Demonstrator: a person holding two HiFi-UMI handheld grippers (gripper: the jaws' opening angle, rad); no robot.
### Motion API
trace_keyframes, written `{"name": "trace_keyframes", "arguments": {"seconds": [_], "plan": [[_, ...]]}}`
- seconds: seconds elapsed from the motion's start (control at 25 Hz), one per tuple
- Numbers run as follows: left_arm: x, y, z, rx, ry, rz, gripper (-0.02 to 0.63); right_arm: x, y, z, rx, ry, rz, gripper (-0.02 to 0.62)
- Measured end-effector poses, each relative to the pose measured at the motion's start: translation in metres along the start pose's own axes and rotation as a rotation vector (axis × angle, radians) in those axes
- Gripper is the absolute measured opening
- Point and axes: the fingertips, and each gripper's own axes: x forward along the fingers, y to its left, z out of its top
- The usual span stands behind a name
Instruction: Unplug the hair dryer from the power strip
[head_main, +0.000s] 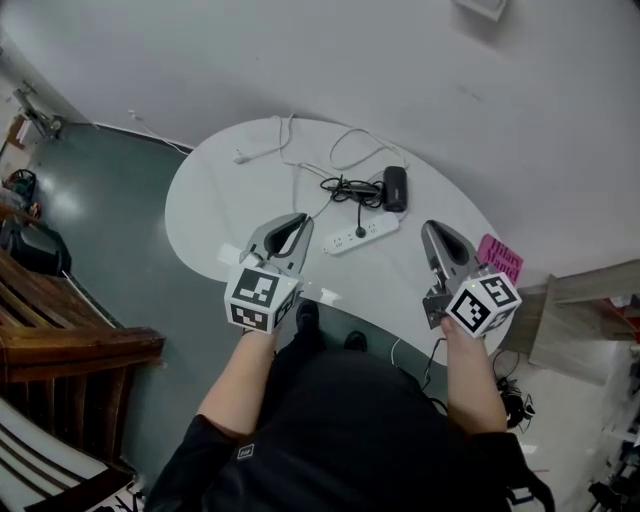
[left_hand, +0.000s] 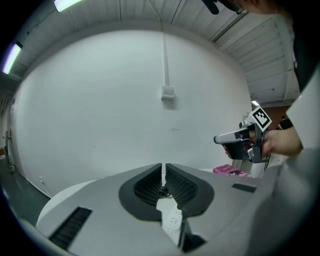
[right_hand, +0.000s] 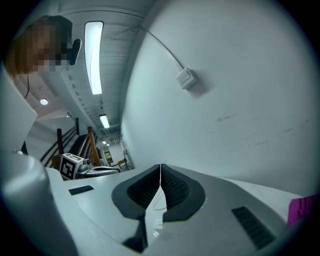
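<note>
A white power strip (head_main: 360, 236) lies on the round white table (head_main: 215, 200), with a black plug (head_main: 360, 231) standing in it. The plug's black cord (head_main: 348, 187) runs back to the black hair dryer (head_main: 395, 188) just behind the strip. My left gripper (head_main: 297, 222) hovers left of the strip, jaws shut and empty. My right gripper (head_main: 432, 230) hangs to the strip's right, also shut on nothing. In the left gripper view the strip (left_hand: 172, 219) shows below the closed jaws of the left gripper (left_hand: 163, 167). In the right gripper view the right gripper (right_hand: 160, 170) is closed.
A loose white cable (head_main: 290, 150) curls across the far side of the table. A pink box (head_main: 498, 258) sits at the table's right edge. Wooden stairs (head_main: 60, 340) stand at the left, and a white wall rises behind the table.
</note>
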Motion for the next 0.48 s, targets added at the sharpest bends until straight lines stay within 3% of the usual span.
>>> {"name": "trace_keyframes", "arguments": {"seconds": [0.28, 0.48], "plan": [[0.035, 0.040, 0.009, 0.034, -0.012, -0.130, 0.034, 0.049, 0.000, 0.011, -0.001, -0.024, -0.097, 0.035], [0.051, 0.048, -0.001, 0.036, 0.001, -0.242, 0.034, 0.065, 0.010, -0.003, -0.021, 0.001, -0.163, 0.035]]}}
